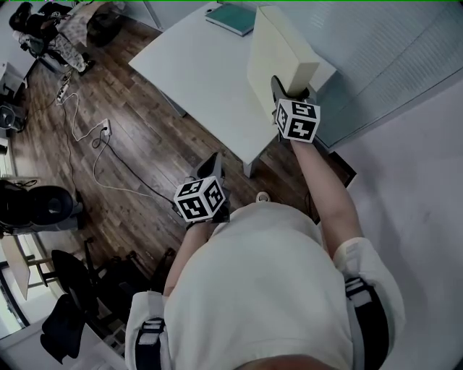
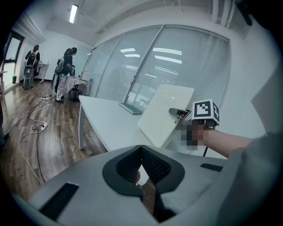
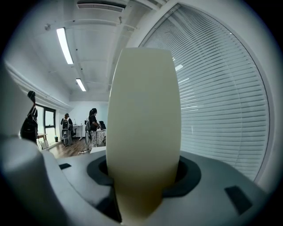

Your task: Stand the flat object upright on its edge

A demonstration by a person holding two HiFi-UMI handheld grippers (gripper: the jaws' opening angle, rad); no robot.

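Head view is showing the white desk point(image 1: 195, 65) as the largest thing. Above its near corner the flat object point(image 1: 271, 61), a pale cream panel with a plain smooth face and a thick edge, is leaning tilted and is not yet standing upright. Whether its lower edge is touching the desk I cannot tell. The right tool point(image 1: 289, 90) is clamping the panel by its near end, jaws about half apart around the thickness, probably so that it can be turned onto its edge. The left tool point(image 1: 211, 168) is hanging low beside the person's body, away from the desk, jaws together and carrying nothing; I think one tool is enough here. A green book point(image 1: 233, 17) is lying at the desk's far end, well apart.
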